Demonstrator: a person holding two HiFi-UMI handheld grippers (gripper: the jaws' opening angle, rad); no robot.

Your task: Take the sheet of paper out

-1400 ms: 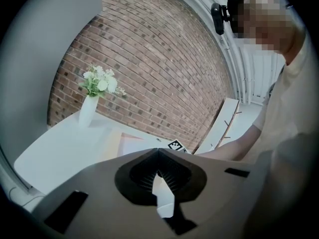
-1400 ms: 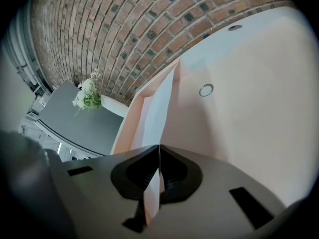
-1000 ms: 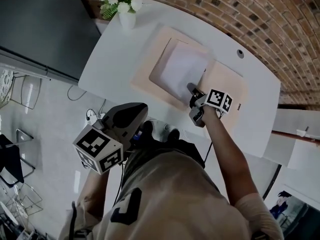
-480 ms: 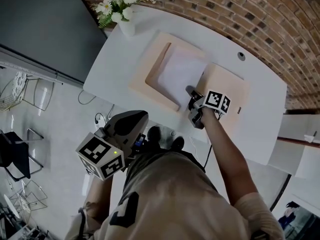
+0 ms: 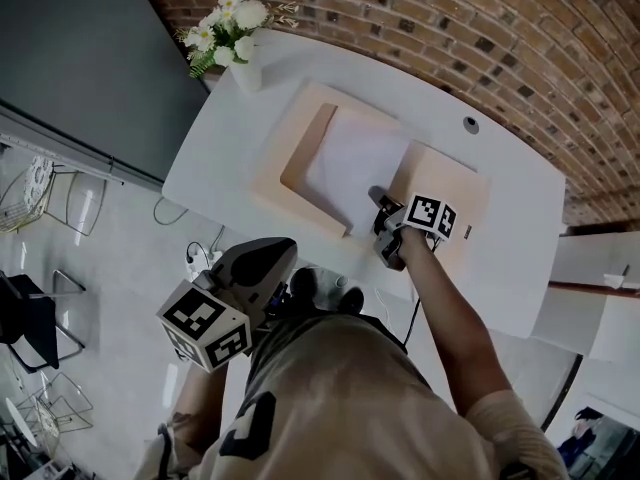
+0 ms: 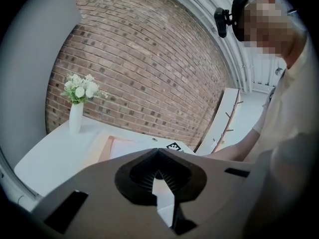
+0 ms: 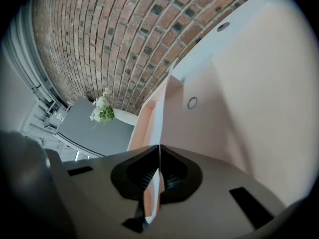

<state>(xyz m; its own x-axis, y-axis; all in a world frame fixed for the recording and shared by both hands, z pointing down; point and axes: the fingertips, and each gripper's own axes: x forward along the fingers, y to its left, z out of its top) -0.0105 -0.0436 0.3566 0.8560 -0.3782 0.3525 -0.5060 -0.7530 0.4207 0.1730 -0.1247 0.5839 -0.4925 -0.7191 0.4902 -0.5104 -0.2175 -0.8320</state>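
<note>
The sheet [image 5: 352, 158] lies in the open folder [image 5: 272, 173] on the table [image 5: 215, 153]. Its near corner is pinched edge-on in the fully closed jaws of the right gripper [image 5: 378, 198]. The grasp looks made, so the pull-out is in hand: next, draw the sheet clear of the folder without dragging it along. The left gripper [image 5: 283, 248], jaws together and empty, hangs off the table.

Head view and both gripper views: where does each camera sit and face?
Head view: on the head, steeply down onto table, left tool, right tool, right arm, torso.
Left gripper view: on left tool, across table toward brick wall; jaws shut.
Right gripper view: on right tool, along folder; jaws shut on sheet of paper.
Shared: flower vase.
</note>
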